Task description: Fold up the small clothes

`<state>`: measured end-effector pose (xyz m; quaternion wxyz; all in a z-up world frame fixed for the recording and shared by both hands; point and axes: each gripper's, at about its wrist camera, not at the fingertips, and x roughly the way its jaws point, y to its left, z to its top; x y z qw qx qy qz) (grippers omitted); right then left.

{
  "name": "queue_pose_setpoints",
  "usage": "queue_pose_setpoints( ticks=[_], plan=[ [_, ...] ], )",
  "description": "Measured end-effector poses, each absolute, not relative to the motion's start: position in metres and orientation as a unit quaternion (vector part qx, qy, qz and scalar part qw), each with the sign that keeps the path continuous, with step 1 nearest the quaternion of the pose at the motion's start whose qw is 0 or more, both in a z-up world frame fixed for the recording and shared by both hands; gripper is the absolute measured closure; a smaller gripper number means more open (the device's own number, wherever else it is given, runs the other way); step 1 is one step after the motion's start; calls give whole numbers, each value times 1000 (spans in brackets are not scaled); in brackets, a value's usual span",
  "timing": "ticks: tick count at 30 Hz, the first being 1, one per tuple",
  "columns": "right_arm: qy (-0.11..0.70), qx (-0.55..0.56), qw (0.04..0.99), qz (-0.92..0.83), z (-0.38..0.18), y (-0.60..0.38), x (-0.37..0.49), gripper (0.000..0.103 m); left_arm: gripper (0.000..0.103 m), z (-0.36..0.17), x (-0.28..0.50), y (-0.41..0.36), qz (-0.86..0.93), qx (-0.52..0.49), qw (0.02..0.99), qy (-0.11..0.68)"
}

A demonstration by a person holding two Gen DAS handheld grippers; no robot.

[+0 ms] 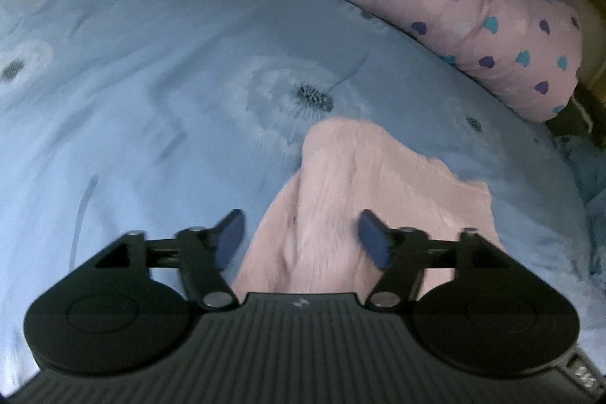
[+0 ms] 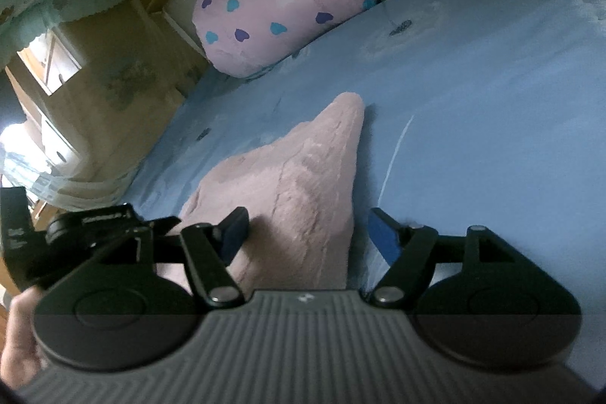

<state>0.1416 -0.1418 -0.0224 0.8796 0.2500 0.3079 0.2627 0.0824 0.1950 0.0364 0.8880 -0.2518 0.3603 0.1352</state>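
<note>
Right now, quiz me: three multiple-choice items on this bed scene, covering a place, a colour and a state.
1. Where does the fuzzy pink garment lie?
A. on the blue bedsheet
B. on the heart-print pillow
C. on the floor

2. What colour are the pillow's hearts?
A. red and yellow
B. purple, teal and white
C. black

3. How do the left gripper jaws stand?
A. clamped on the garment
B. apart, above the garment
C. shut, empty

Answers: 1 A, sheet surrounds it; 2 B, those hearts show on pink; 3 B, a clear gap separates both pads.
</note>
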Motion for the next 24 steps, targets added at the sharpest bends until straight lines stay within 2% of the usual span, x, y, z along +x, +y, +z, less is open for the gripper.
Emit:
queue_pose_setpoints(
  ticks=[4, 9, 11, 12, 13, 20, 24],
  plan=[
    [316, 240, 880, 260, -18, -142, 133, 31, 21, 26, 66, 193, 85, -303, 871, 376],
    [336, 234, 877, 251, -16, -142, 133, 30, 20, 8, 67, 189, 63, -306, 869, 383],
    [345, 234, 875, 248, -18, -142, 136, 25, 19, 6, 69, 190, 55, -312, 868, 383],
    [349, 233, 875, 242, -19, -141, 137, 19, 19, 6, 68, 191, 53, -315, 867, 382],
    [352, 233, 876, 235, -21, -141, 139, 18, 19, 5, 67, 192, 52, -319, 866, 381],
    [360, 187, 877, 259, -26, -128, 154, 19, 19, 4, 67, 190, 39, -321, 867, 379],
    [366, 211, 865, 271, -34, -129, 163, 17, 18, 4, 70, 190, 24, -322, 866, 383]
  ],
)
